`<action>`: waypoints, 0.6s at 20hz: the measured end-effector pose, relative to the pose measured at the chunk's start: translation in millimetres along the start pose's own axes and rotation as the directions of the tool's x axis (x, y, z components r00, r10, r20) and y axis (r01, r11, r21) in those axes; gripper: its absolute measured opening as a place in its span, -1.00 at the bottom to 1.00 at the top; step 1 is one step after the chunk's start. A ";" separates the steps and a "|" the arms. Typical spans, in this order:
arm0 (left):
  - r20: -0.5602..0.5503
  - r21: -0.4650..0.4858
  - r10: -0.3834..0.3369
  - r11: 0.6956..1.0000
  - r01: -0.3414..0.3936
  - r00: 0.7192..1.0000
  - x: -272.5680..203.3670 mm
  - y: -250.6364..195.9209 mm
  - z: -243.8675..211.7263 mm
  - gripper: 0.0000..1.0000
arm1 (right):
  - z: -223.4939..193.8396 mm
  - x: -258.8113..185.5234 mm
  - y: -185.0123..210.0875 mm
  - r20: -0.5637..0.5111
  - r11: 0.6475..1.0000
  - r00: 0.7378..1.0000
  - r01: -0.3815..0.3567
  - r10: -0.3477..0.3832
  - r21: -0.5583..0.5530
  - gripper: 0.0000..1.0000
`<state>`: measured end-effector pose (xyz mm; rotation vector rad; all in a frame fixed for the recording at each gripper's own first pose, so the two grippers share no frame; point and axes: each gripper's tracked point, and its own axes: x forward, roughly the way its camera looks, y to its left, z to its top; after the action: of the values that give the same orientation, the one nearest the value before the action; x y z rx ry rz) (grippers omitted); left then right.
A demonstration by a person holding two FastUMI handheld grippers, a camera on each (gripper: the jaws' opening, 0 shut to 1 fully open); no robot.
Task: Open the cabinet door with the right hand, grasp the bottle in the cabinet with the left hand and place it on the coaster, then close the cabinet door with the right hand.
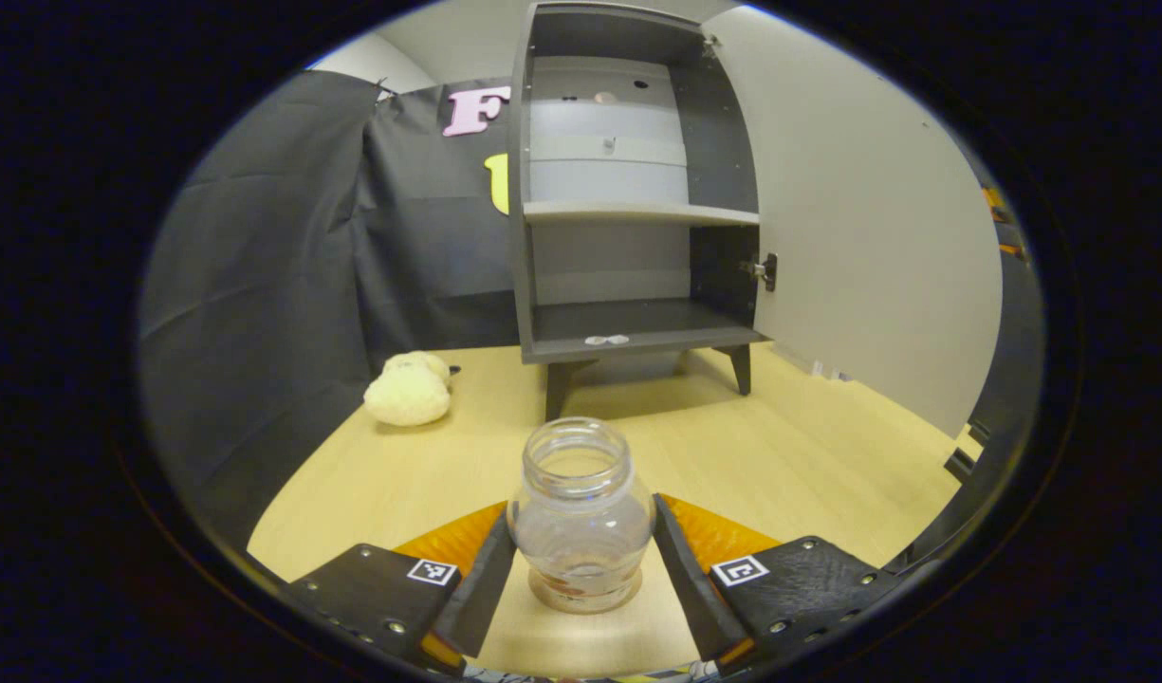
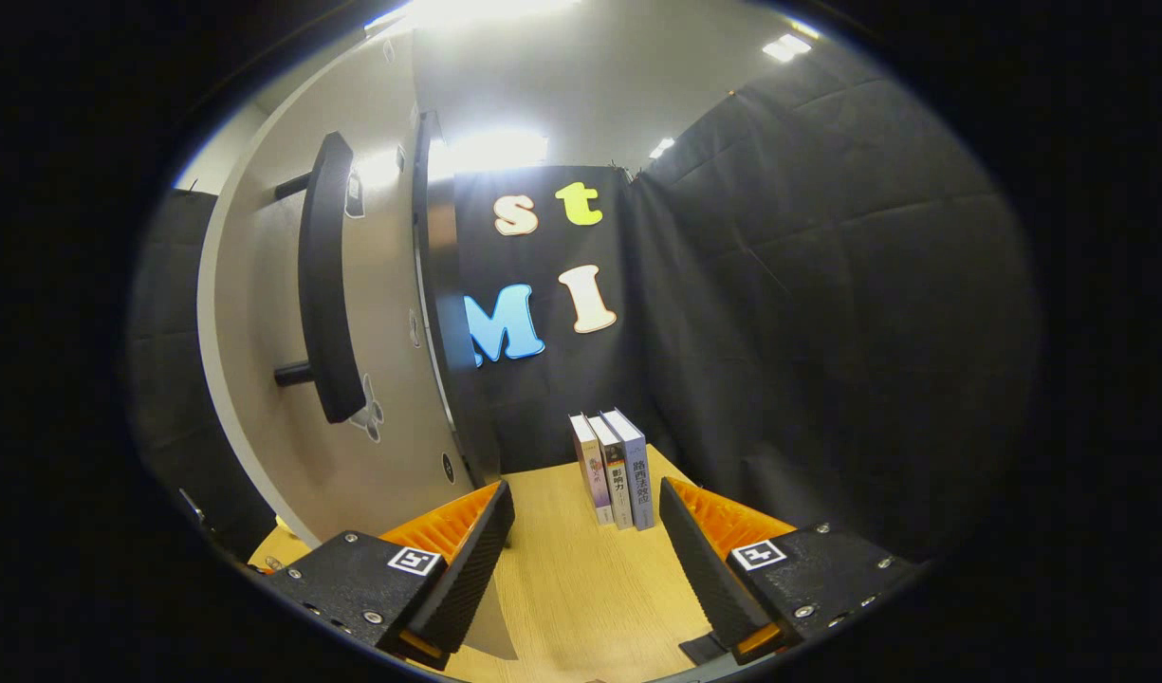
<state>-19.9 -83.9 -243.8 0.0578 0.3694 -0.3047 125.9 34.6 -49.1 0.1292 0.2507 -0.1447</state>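
Standing upright between the left gripper [image 1: 581, 569] fingers, which flank it closely, the bottle [image 1: 581, 517] faces the open cabinet [image 1: 628, 190]; the right gripper [image 2: 585, 560] gapes empty beside the door handle [image 2: 324, 275].

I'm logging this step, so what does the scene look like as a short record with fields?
bottle: clear glass bottle, no lid, upright on the wooden table
left gripper: fingers on either side of the bottle; contact unclear
cabinet: shelves bare
cabinet door: wide open
right gripper: open, beside the door handle, not touching
books: three upright
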 end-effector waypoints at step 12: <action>0.151 -0.093 0.048 0.995 -0.035 0.987 -47.7 21.8 119.0 0.63 | 70.7 3.2 2.0 0.114 0.986 0.993 0.052 -0.033 -0.162 0.91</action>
<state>-14.4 -62.9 -115.5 -0.0461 0.2289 -0.2493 146.0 26.0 18.3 -0.0481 0.1534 -0.1723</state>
